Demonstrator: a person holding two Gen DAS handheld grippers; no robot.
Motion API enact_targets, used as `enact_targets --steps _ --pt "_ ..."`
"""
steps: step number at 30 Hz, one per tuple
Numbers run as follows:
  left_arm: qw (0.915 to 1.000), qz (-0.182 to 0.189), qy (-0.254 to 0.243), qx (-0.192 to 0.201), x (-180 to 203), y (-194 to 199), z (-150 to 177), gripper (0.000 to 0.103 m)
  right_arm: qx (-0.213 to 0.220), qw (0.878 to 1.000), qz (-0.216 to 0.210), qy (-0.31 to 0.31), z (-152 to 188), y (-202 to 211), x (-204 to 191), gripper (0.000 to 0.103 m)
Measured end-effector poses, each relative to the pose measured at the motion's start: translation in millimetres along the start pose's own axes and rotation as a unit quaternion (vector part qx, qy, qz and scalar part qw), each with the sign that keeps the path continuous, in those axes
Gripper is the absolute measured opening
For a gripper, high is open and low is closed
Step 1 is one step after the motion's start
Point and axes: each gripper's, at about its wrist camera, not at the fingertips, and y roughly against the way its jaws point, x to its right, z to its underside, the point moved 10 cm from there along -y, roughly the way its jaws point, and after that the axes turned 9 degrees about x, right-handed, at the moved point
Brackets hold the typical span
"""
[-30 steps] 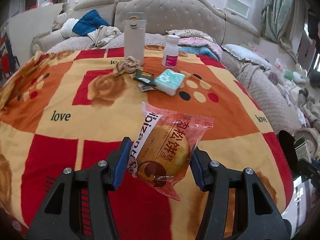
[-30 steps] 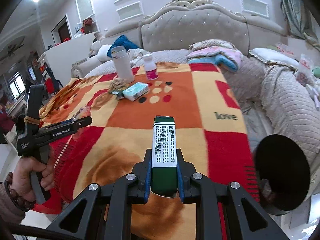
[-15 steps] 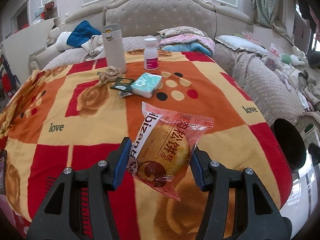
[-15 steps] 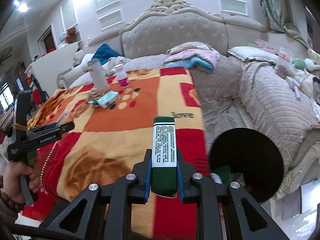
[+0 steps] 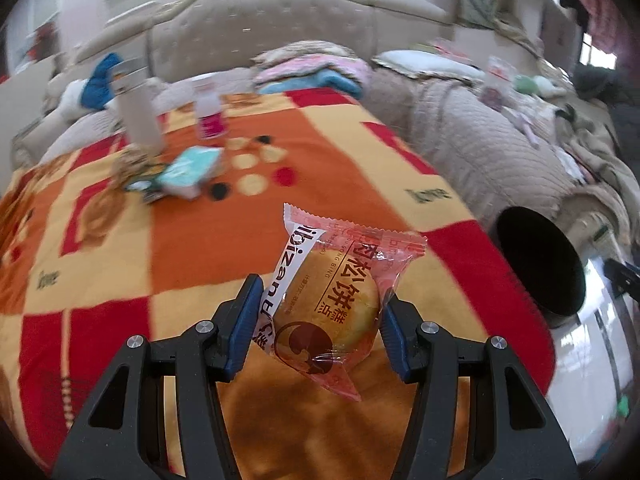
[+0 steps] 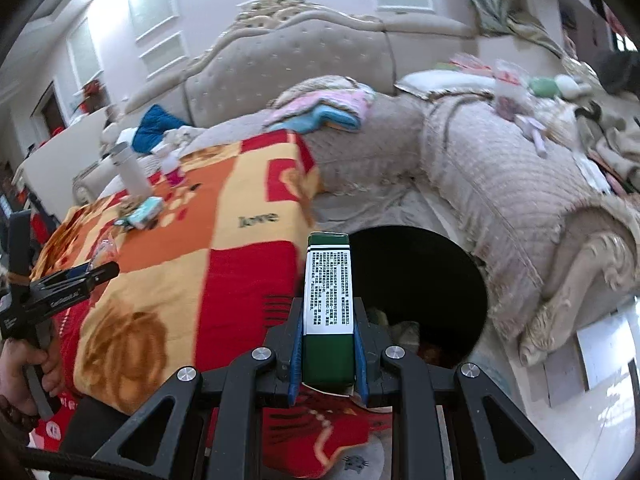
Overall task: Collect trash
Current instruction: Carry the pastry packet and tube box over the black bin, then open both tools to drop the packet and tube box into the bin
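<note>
Both hands have swung toward the bin over the last second, each with its load unchanged. The right tongs point(image 6: 326, 354) stay clenched on the green box point(image 6: 328, 312), which stands upright between the blue pads; where it earlier hung over the blanket point(image 6: 180, 280), it now sits in front of the black bin point(image 6: 440, 272), whose mouth opens just behind and to the right of it, with some rubbish already visible inside. The left tongs point(image 5: 318, 320) still grasp the snack packet point(image 5: 332, 304), the pads pressing its two sides, and the bin point(image 5: 536, 264) has grown larger at the right edge of that view, though the packet is still over the blanket point(image 5: 160, 240) and well short of the rim. For the task this means the carry is nearly done for the box: it looks about ready to drop once it is over the opening. The packet should follow. A bottle point(image 5: 208, 114), a flask point(image 5: 138, 116) and a tissue pack point(image 5: 188, 170) remain near the blanket's far end.
</note>
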Motion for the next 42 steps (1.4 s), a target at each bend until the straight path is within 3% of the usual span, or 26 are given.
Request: enact_targets --steps 4,7,13,21,28,30,32,42 --pt "0.9964 0.074 -0.04 -0.006 58.4 -13.6 -10.4 0.054 -0.01 1.0 0.015 -0.022 4.8 -9.5 23.6 0.02" --pt "0.986 0.141 -0.088 -0.014 112.3 -25.9 -15.8 0.054 -0.024 0.998 0.028 -0.044 11.1 -23.9 42.4 0.02" --pt "0.9699 0.206 -0.125 -0.034 192.7 -55.8 -26.8 0.054 -0.032 0.995 0.043 -0.083 18.7 -44.5 65.7 0.02" --pt "0.9679 0.205 -0.132 -0.062 226.2 -95.6 -21.6 0.054 -0.038 0.994 0.057 -0.09 21.9 -58.5 85.9 0.02" --pt "0.9629 0.22 -0.134 -0.078 247.1 -107.7 -10.3 0.055 -0.031 0.994 0.052 -0.095 13.9 -61.3 93.3 0.02" --pt "0.961 0.224 -0.138 -0.085 250.9 -108.6 -7.0 0.056 -0.029 0.993 0.048 -0.103 13.6 -61.1 94.5 0.037" --pt "0.9617 0.221 -0.139 -0.084 250.1 -106.8 -7.8 0.056 -0.02 0.993 0.055 -0.106 11.5 -58.5 97.3 0.042" --pt "0.9681 0.216 -0.105 -0.071 208.7 -72.8 -15.1 0.063 0.001 0.993 0.058 -0.107 -5.2 -31.9 79.1 0.042"
